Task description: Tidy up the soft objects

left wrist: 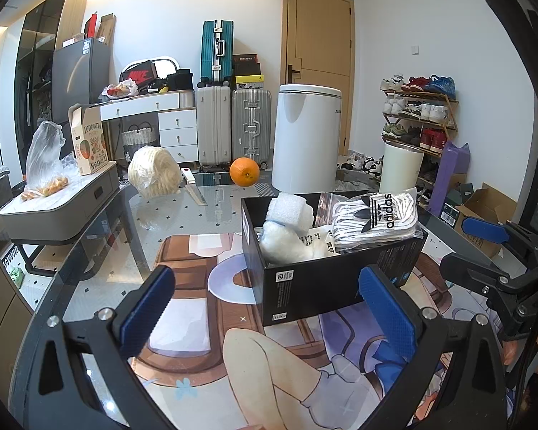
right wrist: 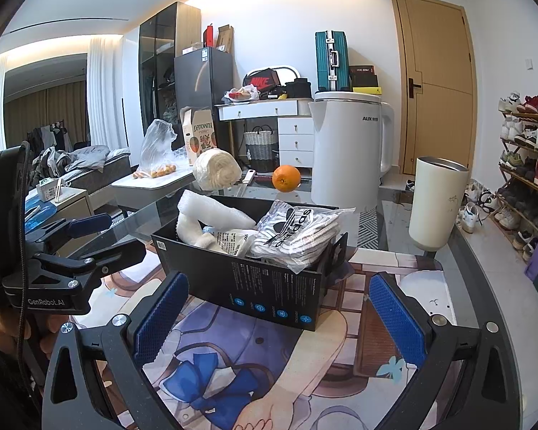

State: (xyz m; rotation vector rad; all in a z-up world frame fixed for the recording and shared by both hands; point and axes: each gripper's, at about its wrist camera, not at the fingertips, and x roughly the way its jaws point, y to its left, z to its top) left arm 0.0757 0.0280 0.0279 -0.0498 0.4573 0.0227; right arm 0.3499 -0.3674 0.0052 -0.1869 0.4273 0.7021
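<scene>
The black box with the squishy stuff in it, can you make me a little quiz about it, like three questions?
1. True or false: the black box is empty.
2. Which thing lies in the box beside the white foam? A) the orange B) the bagged adidas socks C) the knife
3. Fill in: the left gripper and right gripper are both ____, holding nothing.

Key:
1. False, foam and socks are inside.
2. B. The orange and knife lie on the glass table behind the box.
3. open
</scene>
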